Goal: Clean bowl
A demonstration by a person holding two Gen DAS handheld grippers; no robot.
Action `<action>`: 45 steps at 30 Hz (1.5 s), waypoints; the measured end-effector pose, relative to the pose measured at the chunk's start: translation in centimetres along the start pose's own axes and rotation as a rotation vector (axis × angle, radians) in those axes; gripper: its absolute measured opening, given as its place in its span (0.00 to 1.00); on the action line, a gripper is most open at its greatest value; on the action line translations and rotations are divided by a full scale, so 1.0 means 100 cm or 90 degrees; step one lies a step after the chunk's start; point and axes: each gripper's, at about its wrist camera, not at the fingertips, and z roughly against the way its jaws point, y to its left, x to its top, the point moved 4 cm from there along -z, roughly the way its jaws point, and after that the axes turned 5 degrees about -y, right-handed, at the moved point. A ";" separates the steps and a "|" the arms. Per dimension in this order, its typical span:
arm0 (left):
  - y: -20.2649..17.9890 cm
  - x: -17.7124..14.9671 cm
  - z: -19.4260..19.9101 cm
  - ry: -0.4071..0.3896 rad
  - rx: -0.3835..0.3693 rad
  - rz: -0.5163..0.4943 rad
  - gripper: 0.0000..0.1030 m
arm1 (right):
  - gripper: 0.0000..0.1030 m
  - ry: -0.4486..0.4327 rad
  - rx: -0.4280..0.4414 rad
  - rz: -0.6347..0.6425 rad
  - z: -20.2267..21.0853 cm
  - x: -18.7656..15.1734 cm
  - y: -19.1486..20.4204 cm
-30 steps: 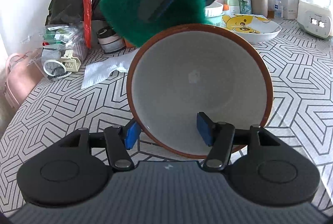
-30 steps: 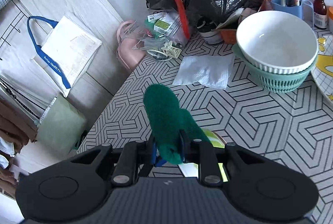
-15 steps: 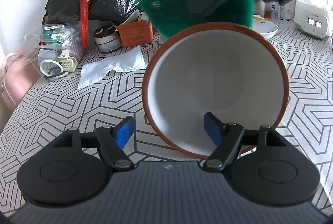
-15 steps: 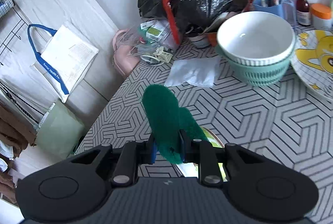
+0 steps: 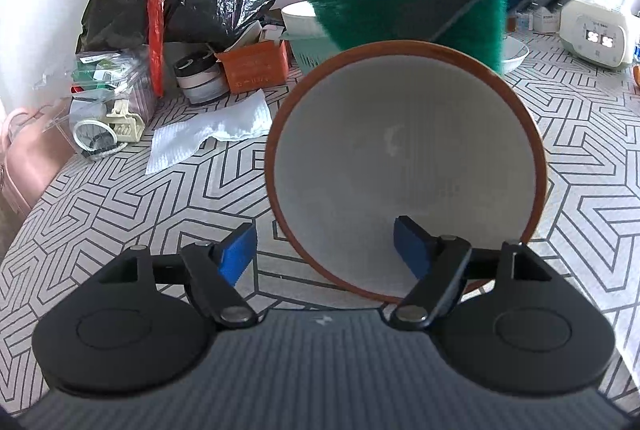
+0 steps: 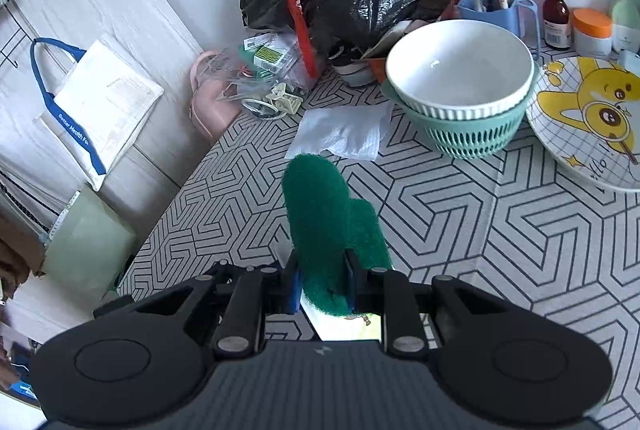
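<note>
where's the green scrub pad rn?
The green scrub pad is clamped in the right tongs; in the left wrist view it hangs just beyond the far rim of the brown-rimmed bowl, near the white bowl in the teal basket.

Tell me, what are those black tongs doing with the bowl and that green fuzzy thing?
A person is cleaning a bowl. The right tongs pinch a green scrubbing pad, held up above the brown-rimmed bowl. The left tongs are open, one finger inside the bowl and one outside its rim. The pad isn't inside the bowl right now.
</note>
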 end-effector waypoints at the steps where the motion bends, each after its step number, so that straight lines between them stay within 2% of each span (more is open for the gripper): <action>1: 0.000 0.000 0.000 0.000 0.001 -0.002 0.74 | 0.20 0.001 0.000 0.002 -0.001 0.001 0.001; 9: 0.000 0.000 0.000 -0.002 0.003 -0.003 0.74 | 0.20 0.000 0.000 0.011 -0.006 0.005 0.007; 17: -0.003 0.001 0.001 -0.004 0.008 -0.012 0.74 | 0.20 0.001 0.027 0.021 -0.012 0.008 0.017; 21: 0.002 0.000 0.000 0.002 0.005 0.009 0.74 | 0.20 -0.003 0.033 0.014 -0.010 0.006 0.014; 27: 0.015 0.000 -0.006 0.018 -0.027 0.066 0.74 | 0.20 -0.013 0.039 0.004 -0.003 0.000 0.006; 29: 0.020 0.000 -0.009 0.026 -0.043 0.093 0.68 | 0.20 -0.016 0.041 0.000 -0.001 -0.002 0.003; 31: 0.022 0.000 -0.010 0.024 -0.056 0.105 0.56 | 0.20 -0.019 0.043 -0.003 0.002 -0.004 0.001; 32: 0.021 0.000 -0.009 0.021 -0.063 0.108 0.38 | 0.20 -0.021 0.043 -0.005 0.003 -0.005 -0.001; 34: 0.018 0.000 -0.007 0.013 -0.077 0.113 0.38 | 0.20 -0.024 0.045 -0.008 0.005 -0.007 -0.003; 45: 0.018 -0.001 -0.005 0.010 -0.076 0.124 0.35 | 0.20 -0.042 0.046 -0.015 0.013 -0.017 -0.010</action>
